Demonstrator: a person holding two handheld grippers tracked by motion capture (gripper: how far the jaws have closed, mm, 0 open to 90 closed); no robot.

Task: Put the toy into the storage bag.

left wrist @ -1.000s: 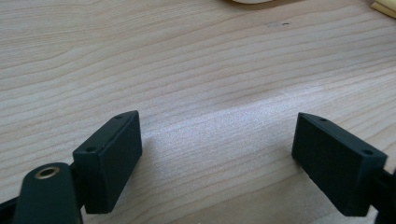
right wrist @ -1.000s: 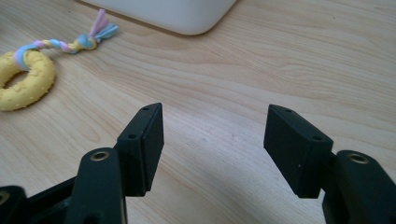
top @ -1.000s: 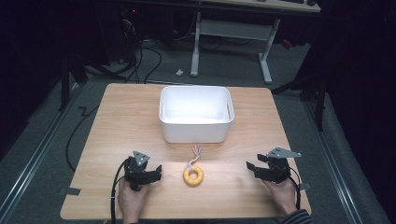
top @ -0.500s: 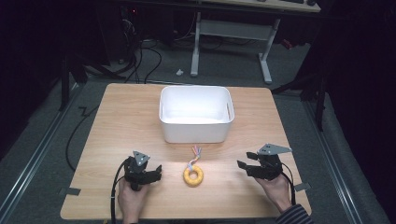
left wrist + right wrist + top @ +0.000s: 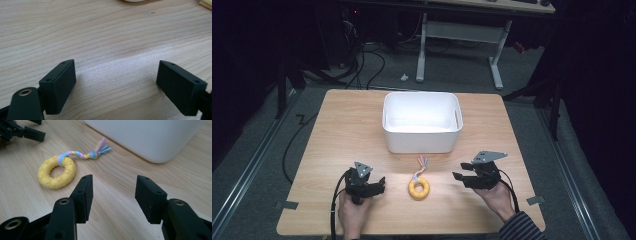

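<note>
Left gripper (image 5: 379,185): jaws wide apart, nothing between them, low over the table, held in the left hand (image 5: 353,214).
Right gripper (image 5: 460,178): jaws just been closing, part open, empty, pointing left.

A: Is there any writing, label, brand, number or sign to read here?

B: No. Nothing readable shows in any of the three views.

A: Not even on the white bin (image 5: 422,122)?

B: Its walls are plain white, with no print or sticker, seen from above and from the right tool's camera.

A: And the yellow ring toy (image 5: 56,171)?

B: Small raised bumps on it, but no letters or logo.

A: The worktop (image 5: 342,130)?

B: Bare wood grain, no markings.

A: The tools themselves?

B: Black jaws with screw holes; no lettering can be made out on them.
</note>
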